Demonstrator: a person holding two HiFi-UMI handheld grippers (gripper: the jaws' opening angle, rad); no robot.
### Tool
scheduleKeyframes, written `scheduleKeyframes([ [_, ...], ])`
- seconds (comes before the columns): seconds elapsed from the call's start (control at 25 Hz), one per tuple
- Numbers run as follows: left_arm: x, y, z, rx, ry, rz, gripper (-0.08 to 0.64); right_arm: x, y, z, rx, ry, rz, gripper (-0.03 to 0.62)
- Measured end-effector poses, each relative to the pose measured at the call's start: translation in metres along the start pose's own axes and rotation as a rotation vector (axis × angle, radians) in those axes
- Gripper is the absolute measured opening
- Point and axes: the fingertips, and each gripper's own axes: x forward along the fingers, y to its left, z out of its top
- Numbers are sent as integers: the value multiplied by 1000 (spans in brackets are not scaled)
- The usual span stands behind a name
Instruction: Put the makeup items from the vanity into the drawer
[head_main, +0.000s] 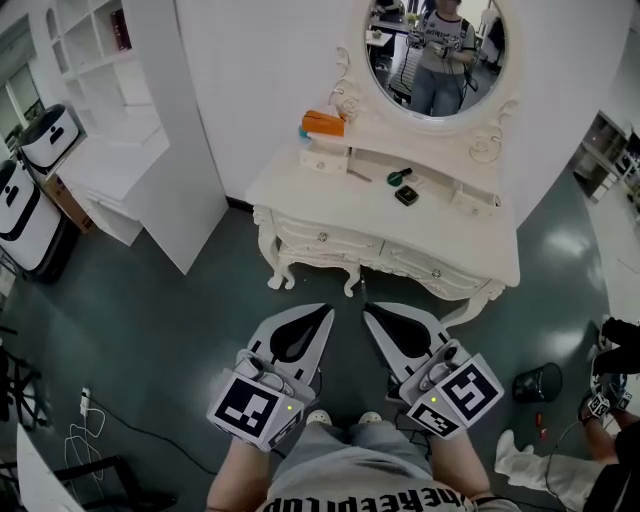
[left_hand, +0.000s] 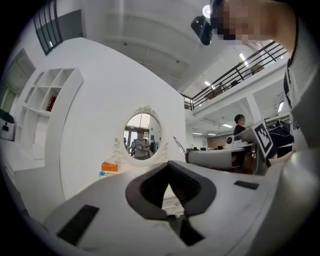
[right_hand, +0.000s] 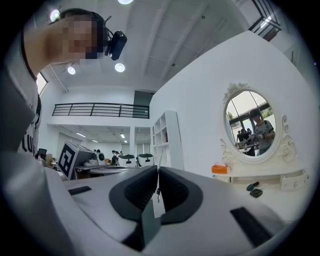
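The white vanity (head_main: 330, 205) with an oval mirror (head_main: 436, 52) stands ahead of me, its front drawers (head_main: 322, 238) closed. On its top lie a green-capped makeup item (head_main: 399, 177) and a dark square compact (head_main: 406, 196); an orange box (head_main: 322, 124) sits on the left ledge. My left gripper (head_main: 327, 310) and right gripper (head_main: 367, 308) hang side by side well short of the vanity, both shut and holding nothing. The right gripper view shows the green item (right_hand: 252, 186), the compact (right_hand: 256, 193) and the orange box (right_hand: 219, 169). The left gripper view shows the mirror (left_hand: 142, 136).
A white shelf unit (head_main: 100, 60) and white bins (head_main: 40, 135) stand at the left. A black bin (head_main: 538, 381) sits on the dark floor at the right, near another person (head_main: 610, 400). Cables (head_main: 85, 420) lie at the lower left.
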Motion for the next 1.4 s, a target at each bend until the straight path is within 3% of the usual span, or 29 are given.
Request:
scheduleKeyframes([
  [0.16,-4,9,-4,6,-8,-8,21,2,-6,-2,-29,-2,-64,32],
  [0.4,7,18,-5,1,0,-21,21,7,-18,-8,-28,17,-87,31],
  [0.68,39,39,-4,18,-3,-5,21,31,-43,-11,-27,25,-36,31],
  [1.0,93,64,-5,0,26,26,21,62,-98,-6,-12,24,18,31],
  [1.4,161,95,-3,13,4,87,21,94,-164,0,-4,25,101,31],
])
